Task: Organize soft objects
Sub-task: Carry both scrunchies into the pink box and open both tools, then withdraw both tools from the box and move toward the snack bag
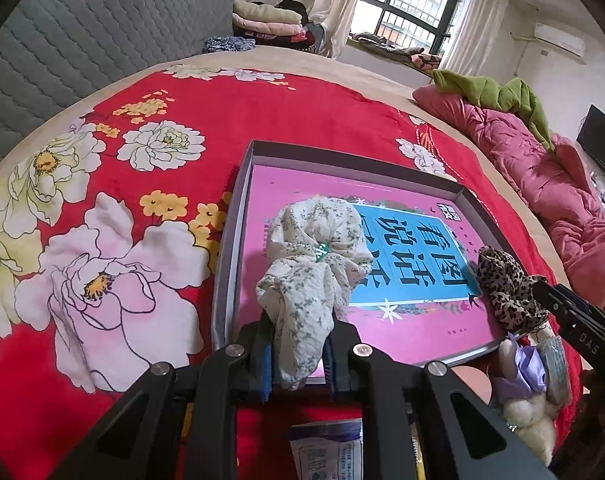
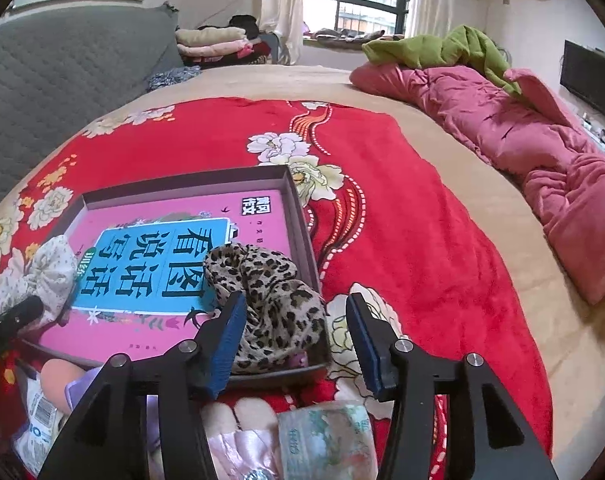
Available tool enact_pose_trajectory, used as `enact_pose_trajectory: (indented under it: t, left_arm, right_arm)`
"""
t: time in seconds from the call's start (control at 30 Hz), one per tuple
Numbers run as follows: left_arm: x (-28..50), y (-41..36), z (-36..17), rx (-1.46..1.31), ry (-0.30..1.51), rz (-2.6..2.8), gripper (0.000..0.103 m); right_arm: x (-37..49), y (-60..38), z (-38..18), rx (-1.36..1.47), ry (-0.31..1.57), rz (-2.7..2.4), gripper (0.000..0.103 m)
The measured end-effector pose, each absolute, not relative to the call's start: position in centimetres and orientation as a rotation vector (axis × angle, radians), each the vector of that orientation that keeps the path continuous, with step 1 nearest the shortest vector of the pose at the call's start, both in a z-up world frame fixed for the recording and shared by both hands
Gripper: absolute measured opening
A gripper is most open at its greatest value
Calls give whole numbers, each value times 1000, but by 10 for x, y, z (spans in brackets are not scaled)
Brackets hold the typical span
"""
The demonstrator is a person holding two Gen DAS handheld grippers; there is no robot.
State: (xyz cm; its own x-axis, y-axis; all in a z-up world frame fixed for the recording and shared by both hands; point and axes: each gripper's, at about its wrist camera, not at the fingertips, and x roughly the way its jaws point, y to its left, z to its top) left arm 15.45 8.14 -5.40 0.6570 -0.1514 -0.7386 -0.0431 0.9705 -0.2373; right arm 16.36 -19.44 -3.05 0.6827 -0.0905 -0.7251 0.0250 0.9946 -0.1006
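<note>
Reaching forward over the near edge of the shallow box [image 1: 238, 200], the left gripper [image 1: 298, 354] has its fingers closed on the lower end of a white flowered cloth [image 1: 314, 256]. That cloth is bunched and tied at its middle, and the rest of it lies inside the box on the pink and blue book cover. Its pinched tail hangs down between the fingers, hiding their inner pads.

Pointing toward the near right corner of the box, the right gripper [image 2: 296, 336] has its fingers spread wide apart, gripping nothing. A leopard-print cloth [image 2: 270, 300] lies crumpled in that corner of the box, just beside the left finger [image 2: 228, 340] and clear of the other one.

Nearer than the box, on the red flowered bed cover [image 2: 402, 240], lie a pale plush toy [image 1: 526, 404] and some packets, partly cut off by the grippers and hard to make out.
</note>
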Motion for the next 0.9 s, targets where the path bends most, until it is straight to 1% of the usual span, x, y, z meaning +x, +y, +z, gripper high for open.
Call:
enact_pose_trajectory:
  t: [0.13, 0.3, 0.37, 0.43, 0.6, 0.63, 0.67, 0.73, 0.9]
  left_arm:
    - [155, 83, -54, -245, 860, -57, 20]
    - [155, 83, -54, -243, 862, -59, 22]
    - [154, 84, -53, -245, 860, -62, 29]
    - [153, 84, -52, -248, 857, -67, 33]
    - [150, 83, -49, -248, 845, -76, 37]
    - [149, 82, -48, -248, 841, -76, 39]
    - [148, 82, -47, -244, 835, -77, 46]
    - [146, 81, -45, -239, 824, -72, 56]
    - [145, 83, -41, -245, 811, -73, 57]
  right_arm:
    - [156, -199, -26, -88, 808, -67, 54]
    - [145, -201, -23, -103, 797, -63, 55]
    - [142, -201, -22, -113, 790, -58, 56]
    - [140, -201, -21, -116, 791, -56, 57]
    - [136, -200, -19, -120, 786, -50, 58]
    - [135, -201, -18, -121, 785, -53, 58]
    - [135, -201, -18, -121, 783, -54, 58]
    - [133, -203, -17, -119, 782, -53, 59]
    - [130, -207, -13, -116, 777, -57, 62]
